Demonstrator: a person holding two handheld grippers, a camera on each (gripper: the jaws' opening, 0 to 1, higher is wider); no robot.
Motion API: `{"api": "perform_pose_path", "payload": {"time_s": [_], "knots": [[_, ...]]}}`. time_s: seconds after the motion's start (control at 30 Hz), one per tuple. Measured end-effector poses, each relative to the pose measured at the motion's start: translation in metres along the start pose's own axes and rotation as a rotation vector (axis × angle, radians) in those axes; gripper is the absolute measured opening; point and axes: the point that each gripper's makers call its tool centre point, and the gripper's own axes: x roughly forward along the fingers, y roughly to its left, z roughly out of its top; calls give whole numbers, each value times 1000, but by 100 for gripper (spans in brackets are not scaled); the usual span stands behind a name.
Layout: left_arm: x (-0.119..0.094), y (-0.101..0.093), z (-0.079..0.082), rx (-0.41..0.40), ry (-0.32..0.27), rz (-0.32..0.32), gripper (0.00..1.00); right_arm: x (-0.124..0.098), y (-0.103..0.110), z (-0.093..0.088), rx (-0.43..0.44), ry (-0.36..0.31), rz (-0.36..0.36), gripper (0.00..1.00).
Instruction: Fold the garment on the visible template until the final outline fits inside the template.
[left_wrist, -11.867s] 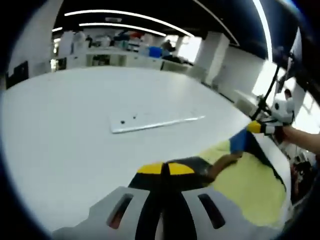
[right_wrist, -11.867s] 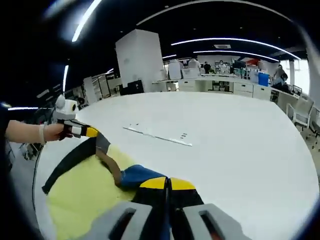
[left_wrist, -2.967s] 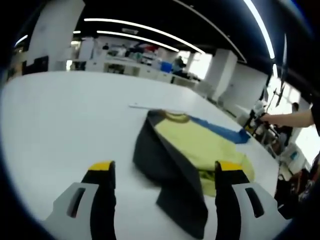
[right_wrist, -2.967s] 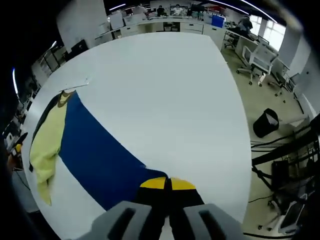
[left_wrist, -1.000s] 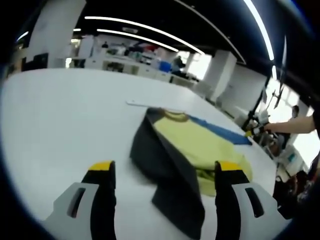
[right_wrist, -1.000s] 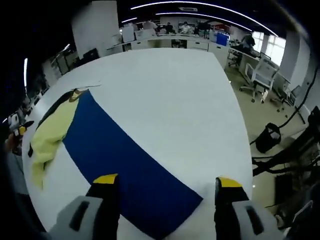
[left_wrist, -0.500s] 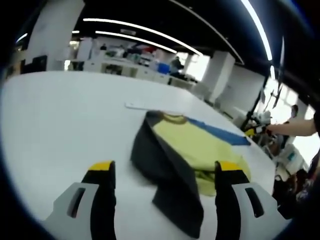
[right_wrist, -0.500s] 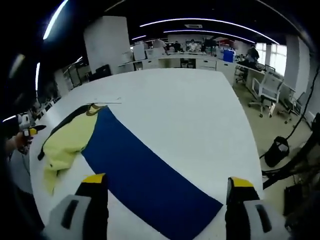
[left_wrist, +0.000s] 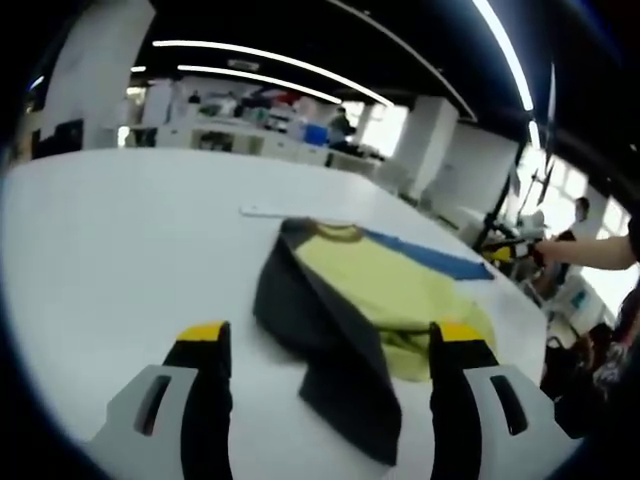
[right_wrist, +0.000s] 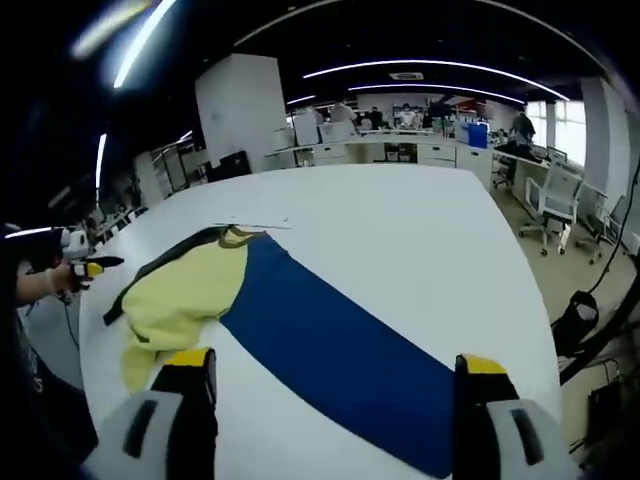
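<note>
Smooth white table (right_wrist: 420, 240), rumpled yellow, grey, blue garment (left_wrist: 370, 290); both hand-held grippers agape, empty

Wide bare desk (right_wrist: 400, 250) lies far and right of the garment (right_wrist: 330, 345); the garment's crumpled dark sleeve (left_wrist: 335, 350) sits between the left claw's (left_wrist: 330, 345) spread jaws.
</note>
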Motion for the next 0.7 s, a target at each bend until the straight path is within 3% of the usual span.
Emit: {"api": "perform_pose_path", "payload": {"time_s": [0.4, 0.7], "knots": [[-15, -4, -6, 44, 1, -9, 77, -13, 87, 13, -43, -40, 85, 97], [-25, -6, -12, 52, 4, -23, 77, -22, 119, 13, -71, -52, 122, 95]]}}
